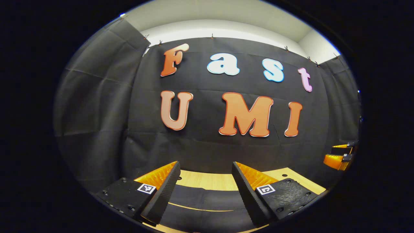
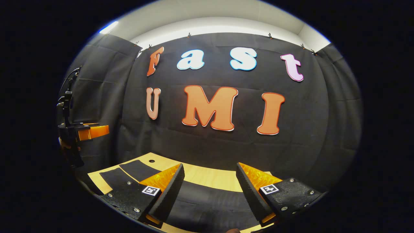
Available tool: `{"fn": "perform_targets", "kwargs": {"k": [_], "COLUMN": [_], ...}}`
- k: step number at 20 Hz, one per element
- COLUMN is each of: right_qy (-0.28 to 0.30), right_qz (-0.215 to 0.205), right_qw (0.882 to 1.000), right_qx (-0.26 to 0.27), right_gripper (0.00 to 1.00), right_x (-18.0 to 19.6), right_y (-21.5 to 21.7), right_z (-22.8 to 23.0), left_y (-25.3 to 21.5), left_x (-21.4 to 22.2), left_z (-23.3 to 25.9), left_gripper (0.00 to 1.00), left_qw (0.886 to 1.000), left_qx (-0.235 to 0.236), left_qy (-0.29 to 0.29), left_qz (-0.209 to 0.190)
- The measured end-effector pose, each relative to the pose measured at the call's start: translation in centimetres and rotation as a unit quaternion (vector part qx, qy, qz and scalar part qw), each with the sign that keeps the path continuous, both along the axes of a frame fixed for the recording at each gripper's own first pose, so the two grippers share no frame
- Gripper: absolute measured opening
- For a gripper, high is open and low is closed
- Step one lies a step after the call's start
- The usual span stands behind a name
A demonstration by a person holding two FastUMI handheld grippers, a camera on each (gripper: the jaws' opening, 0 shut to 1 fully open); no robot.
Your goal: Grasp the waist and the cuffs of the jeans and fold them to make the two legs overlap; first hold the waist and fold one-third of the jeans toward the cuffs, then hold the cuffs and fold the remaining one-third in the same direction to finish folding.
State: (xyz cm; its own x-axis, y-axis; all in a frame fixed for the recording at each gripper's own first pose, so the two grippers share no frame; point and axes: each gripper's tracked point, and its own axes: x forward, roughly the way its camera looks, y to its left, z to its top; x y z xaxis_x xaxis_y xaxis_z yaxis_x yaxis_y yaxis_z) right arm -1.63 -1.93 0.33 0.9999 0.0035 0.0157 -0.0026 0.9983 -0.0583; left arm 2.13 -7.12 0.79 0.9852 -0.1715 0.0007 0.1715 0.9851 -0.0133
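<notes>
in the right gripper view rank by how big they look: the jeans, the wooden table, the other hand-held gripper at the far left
1. jeans
2. wooden table, judged by its bare part
3. left hand-held gripper, farther off, so its true size is unsure

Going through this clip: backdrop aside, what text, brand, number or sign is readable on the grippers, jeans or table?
No readable words or numbers.
Left gripper: a square black-and-white marker on each finger; a coded pattern, not text.
Right gripper: the same kind of marker on each finger; a pattern, not text.
Jeans: no label or brand visible.
Table: bare wood, no writing.
</notes>
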Motion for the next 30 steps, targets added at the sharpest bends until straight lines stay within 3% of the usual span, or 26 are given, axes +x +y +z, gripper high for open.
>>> {"fn": "perform_targets", "kwargs": {"k": [3, 6, 11, 13, 14, 15, 16, 19, 22, 24, 26, 30], "right_qy": [0.008, 0.010, 0.024, 0.017, 0.017, 0.019, 0.022, 0.037, 0.056, 0.070, 0.087, 0.126], "right_qz": [-0.028, -0.045, -0.022, -0.016, -0.017, -0.012, -0.004, 0.014, 0.024, 0.030, 0.031, 0.028], "right_qw": [0.999, 0.998, 0.999, 0.999, 0.999, 0.999, 0.999, 0.998, 0.996, 0.995, 0.992, 0.985], "right_qx": [0.030, 0.039, 0.041, 0.041, 0.040, 0.041, 0.047, 0.055, 0.062, 0.072, 0.085, 0.113], "right_gripper": [0.96, 0.96, 0.97, 1.00, 0.96, 1.00, 0.97, 0.97, 0.97, 1.00, 0.97, 0.97], "right_x": [-0.2, 0.1, 1.7, 2.4, 2.8, 3.3, 3.7, 4.6, 5.3, 5.7, 5.7, 6.3], "right_y": [-0.2, 0.3, 3.5, 4.2, 4.4, 4.9, 5.5, 6.5, 6.8, 6.8, 6.6, 6.3], "right_z": [-0.1, -0.3, -1.1, -0.7, -0.7, -0.9, -1.1, -2.0, -3.1, -3.8, -4.8, -6.8], "left_y": [-0.1, 1.8, 5.5, 7.0, 8.0, 9.0, 9.8, 11.6, 14.3, 16.1, 17.5, 18.8], "left_x": [1.7, 3.4, 3.3, 3.7, 4.2, 4.5, 4.6, 5.0, 4.6, 3.3, 2.0, 0.3], "left_z": [0.5, 0.3, -1.9, -3.5, -4.9, -6.6, -8.1, -13.4, -18.3, -21.7, -25.5, -33.0], "left_gripper": [0.97, 0.97, 0.97, 0.97, 0.97, 0.97, 0.97, 0.97, 0.98, 0.97, 0.97, 0.98], "left_qw": [0.999, 0.999, 0.999, 0.999, 0.997, 0.995, 0.990, 0.963, 0.924, 0.897, 0.866, 0.801], "left_qx": [0.001, 0.007, -0.001, -0.014, -0.025, -0.045, -0.075, -0.182, -0.285, -0.329, -0.372, -0.416], "left_qy": [0.007, 0.010, 0.035, 0.050, 0.068, 0.092, 0.117, 0.194, 0.247, 0.280, 0.310, 0.387], "left_qz": [-0.032, -0.032, -0.015, -0.012, -0.004, 0.003, 0.008, 0.031, 0.068, 0.100, 0.126, 0.188]}}
